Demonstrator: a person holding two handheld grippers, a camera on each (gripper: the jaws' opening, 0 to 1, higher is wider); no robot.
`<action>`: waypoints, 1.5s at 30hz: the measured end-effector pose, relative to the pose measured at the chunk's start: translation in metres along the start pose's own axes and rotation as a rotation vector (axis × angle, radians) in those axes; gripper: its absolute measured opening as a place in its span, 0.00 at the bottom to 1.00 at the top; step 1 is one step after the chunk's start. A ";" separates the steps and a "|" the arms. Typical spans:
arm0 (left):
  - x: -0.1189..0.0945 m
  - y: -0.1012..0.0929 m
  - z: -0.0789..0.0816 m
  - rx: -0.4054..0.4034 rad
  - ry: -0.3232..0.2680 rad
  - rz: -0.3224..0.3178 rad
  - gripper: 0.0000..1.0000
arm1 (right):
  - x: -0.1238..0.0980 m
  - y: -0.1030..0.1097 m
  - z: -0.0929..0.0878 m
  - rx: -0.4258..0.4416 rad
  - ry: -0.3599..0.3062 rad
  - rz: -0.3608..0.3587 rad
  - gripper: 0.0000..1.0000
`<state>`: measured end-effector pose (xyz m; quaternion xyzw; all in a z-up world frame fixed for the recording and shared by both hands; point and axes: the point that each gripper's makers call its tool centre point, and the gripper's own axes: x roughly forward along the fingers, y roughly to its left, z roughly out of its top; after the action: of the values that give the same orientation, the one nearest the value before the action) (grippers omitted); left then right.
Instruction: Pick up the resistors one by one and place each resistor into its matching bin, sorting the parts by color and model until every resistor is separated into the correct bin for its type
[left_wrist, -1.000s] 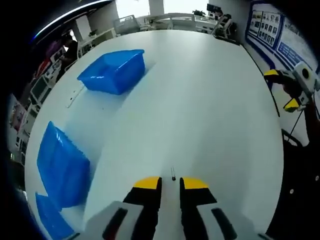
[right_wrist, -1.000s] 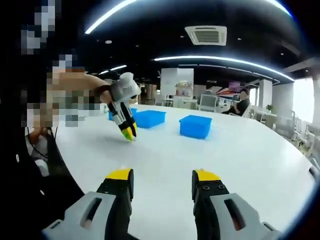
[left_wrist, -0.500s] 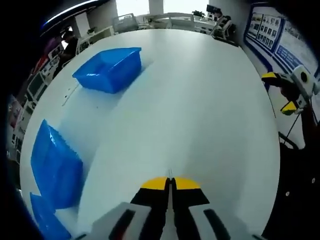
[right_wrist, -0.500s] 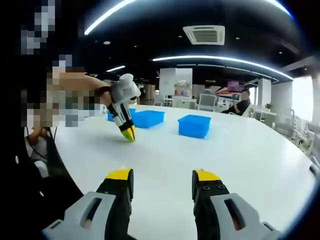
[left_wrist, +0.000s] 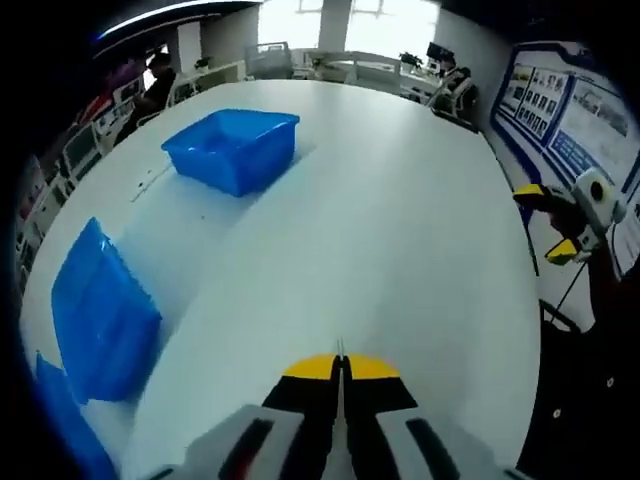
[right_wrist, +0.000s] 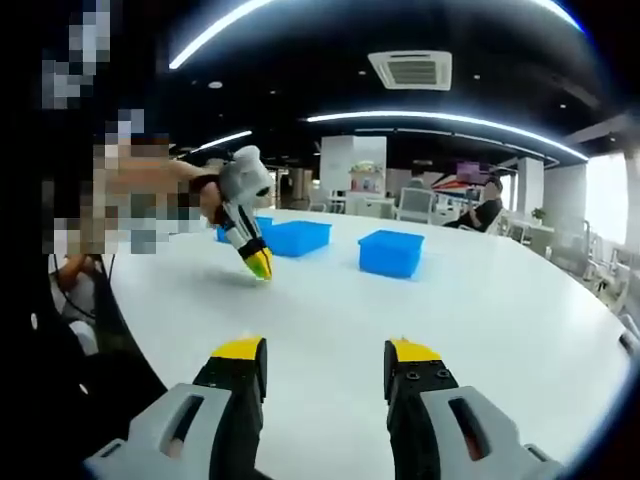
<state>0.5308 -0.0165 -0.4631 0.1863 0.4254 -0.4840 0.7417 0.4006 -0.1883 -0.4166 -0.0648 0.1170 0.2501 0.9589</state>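
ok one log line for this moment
left gripper: shut on resistor | right gripper: open, idle | blue bins: on white table

A resistor (left_wrist: 340, 347) shows as a thin dark lead poking up from between the closed yellow fingers (left_wrist: 312, 368) of the left gripper (left_wrist: 340, 366); its body and colour are too small to tell. Three blue open-topped bins stand on the white tabletop (left_wrist: 400, 220). One bin (left_wrist: 232, 148) sits far ahead and to the left of the resistor, upright, interior seemingly bare. A second bin (left_wrist: 98, 312) lies nearer, to the left of the resistor. A third (left_wrist: 58, 430) shows just beside the second, cut off at the edge.
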 end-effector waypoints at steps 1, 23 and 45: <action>-0.005 -0.001 0.006 -0.002 -0.042 0.003 0.05 | 0.000 0.000 0.001 -0.002 -0.001 0.000 0.48; -0.122 -0.047 0.070 -0.083 -0.870 0.088 0.04 | -0.004 0.019 0.039 -0.041 -0.071 -0.032 0.48; -0.080 -0.068 -0.007 0.045 -0.241 0.024 0.21 | 0.001 0.030 0.027 -0.038 -0.051 0.013 0.48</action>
<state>0.4546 0.0015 -0.3928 0.1483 0.3200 -0.5035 0.7888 0.3914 -0.1567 -0.3930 -0.0759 0.0882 0.2601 0.9585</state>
